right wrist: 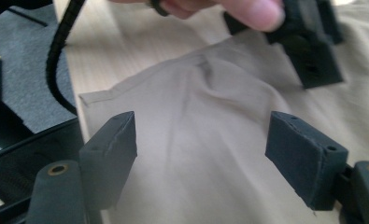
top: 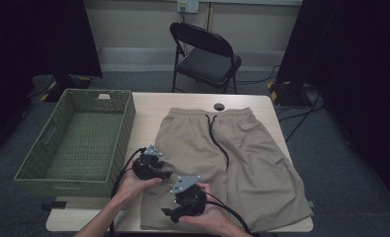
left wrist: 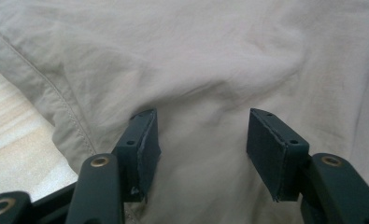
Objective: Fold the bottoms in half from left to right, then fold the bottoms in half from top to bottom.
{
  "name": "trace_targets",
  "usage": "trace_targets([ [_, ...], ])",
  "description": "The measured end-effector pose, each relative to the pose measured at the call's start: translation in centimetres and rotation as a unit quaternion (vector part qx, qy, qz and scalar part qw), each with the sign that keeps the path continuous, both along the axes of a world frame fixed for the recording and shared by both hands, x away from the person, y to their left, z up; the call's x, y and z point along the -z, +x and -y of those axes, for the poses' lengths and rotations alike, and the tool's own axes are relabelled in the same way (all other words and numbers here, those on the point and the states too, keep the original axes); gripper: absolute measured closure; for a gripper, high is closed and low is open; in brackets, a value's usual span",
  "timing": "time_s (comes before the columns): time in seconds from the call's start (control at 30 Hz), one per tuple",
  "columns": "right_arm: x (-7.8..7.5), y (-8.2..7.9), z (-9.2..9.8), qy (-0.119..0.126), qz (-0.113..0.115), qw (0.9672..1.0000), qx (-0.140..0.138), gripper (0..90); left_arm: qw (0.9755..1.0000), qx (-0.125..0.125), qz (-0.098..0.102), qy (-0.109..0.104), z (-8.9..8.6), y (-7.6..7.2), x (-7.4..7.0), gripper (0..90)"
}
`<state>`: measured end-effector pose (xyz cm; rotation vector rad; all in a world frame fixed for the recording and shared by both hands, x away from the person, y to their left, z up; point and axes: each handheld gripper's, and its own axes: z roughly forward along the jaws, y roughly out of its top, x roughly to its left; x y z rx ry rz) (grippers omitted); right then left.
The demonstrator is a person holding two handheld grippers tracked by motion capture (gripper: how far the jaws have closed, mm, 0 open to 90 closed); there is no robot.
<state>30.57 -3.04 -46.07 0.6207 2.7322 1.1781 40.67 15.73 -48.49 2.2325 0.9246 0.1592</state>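
— Both grippers are down on the shorts (top: 232, 158), over the near left leg. What do you make of them?

— The left gripper (top: 159, 174) sits at the leg's outer seam, jaws parted about midway, pads resting on a soft ridge of cloth but not pinching it. In the left gripper view the fabric bulges up between the pads (left wrist: 145, 140), so a bite is there for the taking. The right gripper (top: 169, 213) is nearer, by the hem, jaws wide, with nothing caught.

— So a fold is coming?

— I'd judge so. To do it well, each should take the edge itself, seam and hem, both layers together, not a loose pucker mid-panel. Otherwise the top layer lifts alone and the leg twists.

— Where's the hem exactly?

— In the right gripper view its corner (right wrist: 86, 99) lies on bare wood, left of the jaws. The gripper needs to slide that way first.

— Room to move?

— Plenty to the right: the shorts lie flat across the table (top: 148, 101), waistband far, drawstring (top: 217, 138) loose down the middle. To the left the green basket (top: 128, 118) stands close beside the left gripper, so a swing that way could clip its wall. The right leg hangs past the table's right edge; a hard tug might drag it off.
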Motion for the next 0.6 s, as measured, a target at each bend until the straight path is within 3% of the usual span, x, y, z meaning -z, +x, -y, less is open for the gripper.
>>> trace_targets([
  [0.43, 1.2, -0.4, -4.4, 0.009, -0.021, 0.9993, -0.029, 25.1, 1.0, 0.001, 0.005, -0.001, 0.1, 0.0, 0.2, 41.9],
  [0.6, 1.5, -0.3, -5.7, 0.0, -0.015, 0.9992, -0.037, 25.5, 1.0, 0.002, 0.005, -0.001, 0.1, -0.1, 0.2, 42.1],
])
